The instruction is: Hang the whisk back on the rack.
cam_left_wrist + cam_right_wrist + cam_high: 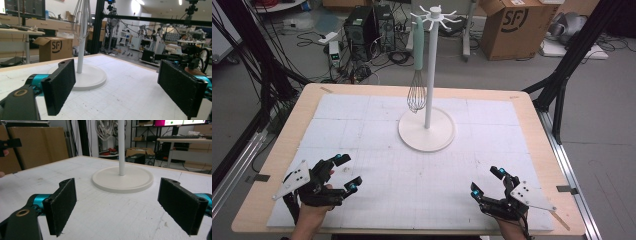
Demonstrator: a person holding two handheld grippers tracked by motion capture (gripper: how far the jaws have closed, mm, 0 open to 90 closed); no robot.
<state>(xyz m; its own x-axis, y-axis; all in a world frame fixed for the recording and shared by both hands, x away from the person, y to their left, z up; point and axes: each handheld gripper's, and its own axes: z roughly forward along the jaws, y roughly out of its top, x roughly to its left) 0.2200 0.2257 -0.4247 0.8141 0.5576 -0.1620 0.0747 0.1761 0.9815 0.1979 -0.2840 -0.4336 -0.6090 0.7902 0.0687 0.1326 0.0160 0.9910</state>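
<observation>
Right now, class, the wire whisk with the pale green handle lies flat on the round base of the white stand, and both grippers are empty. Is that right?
Not quite. The whisk hangs from a hook on the white stand, as the high view shows. The left gripper and right gripper are empty.

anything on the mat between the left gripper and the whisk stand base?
Nothing. In the high view the white mat is bare from the left gripper to the stand base. The left gripper view shows the same, with its jaws apart and empty.

A lab (cluttered): computer towers (pixel 367 27), floor cables (pixel 312 37).
</observation>
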